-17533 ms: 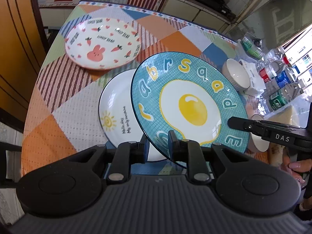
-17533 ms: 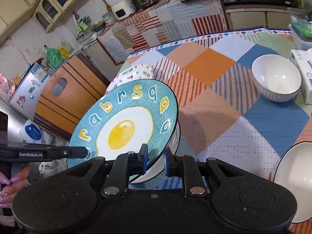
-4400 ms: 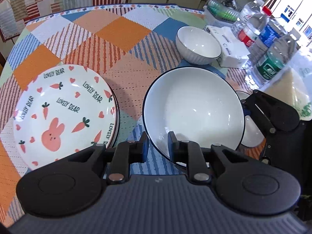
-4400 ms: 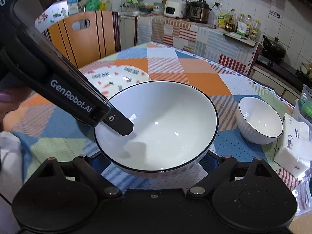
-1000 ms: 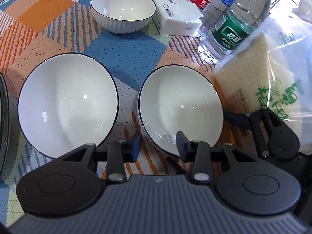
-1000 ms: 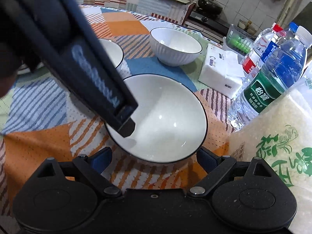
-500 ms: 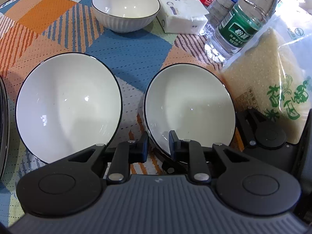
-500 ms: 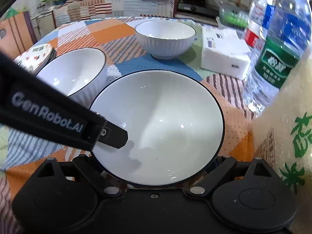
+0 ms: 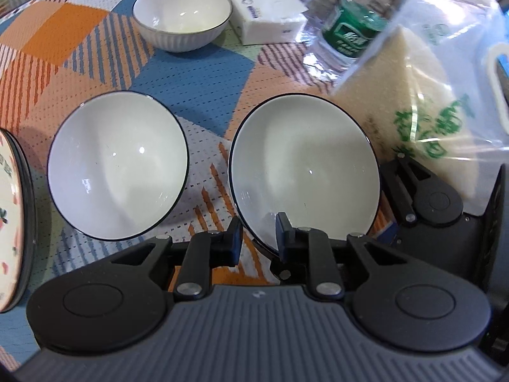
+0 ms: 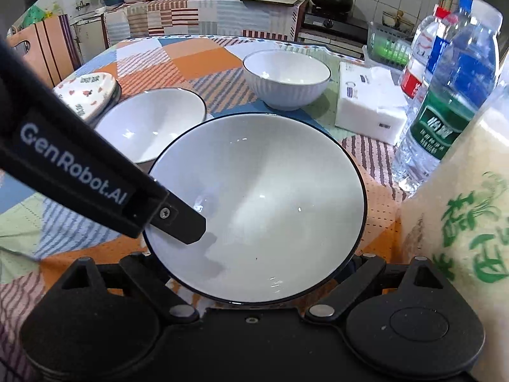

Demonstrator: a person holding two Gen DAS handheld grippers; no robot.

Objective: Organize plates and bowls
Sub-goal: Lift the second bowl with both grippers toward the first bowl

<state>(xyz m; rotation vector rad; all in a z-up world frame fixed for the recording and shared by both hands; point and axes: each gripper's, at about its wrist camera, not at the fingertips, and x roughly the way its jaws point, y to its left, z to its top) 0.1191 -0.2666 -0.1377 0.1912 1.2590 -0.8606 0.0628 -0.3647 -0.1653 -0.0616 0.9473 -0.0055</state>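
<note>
A white bowl with a dark rim [image 9: 305, 172] [image 10: 264, 203] is lifted slightly above the patchwork cloth. My left gripper [image 9: 257, 234] is shut on its near rim, one finger inside and one outside. My right gripper's fingers are spread wide under the bowl's sides and hidden by it, cradling it from below. A second, matching bowl [image 9: 116, 165] [image 10: 149, 121] sits to the left. A smaller ribbed bowl [image 9: 182, 16] [image 10: 286, 76] stands further back. The stacked plates, carrot-and-bunny plate on top [image 9: 11, 222] [image 10: 87, 90], lie at the far left.
A bag of rice [image 9: 423, 95] [image 10: 461, 238] stands close on the right of the held bowl. Water bottles [image 10: 445, 105] and a tissue pack [image 9: 261, 3] [image 10: 369, 108] stand behind it. A wooden chair [image 10: 41, 47] is past the table's far left edge.
The held bowl has risen a little and tilted toward the left wrist camera. My left gripper, open a second ago, closed on the rim half a second ago and still holds it.
</note>
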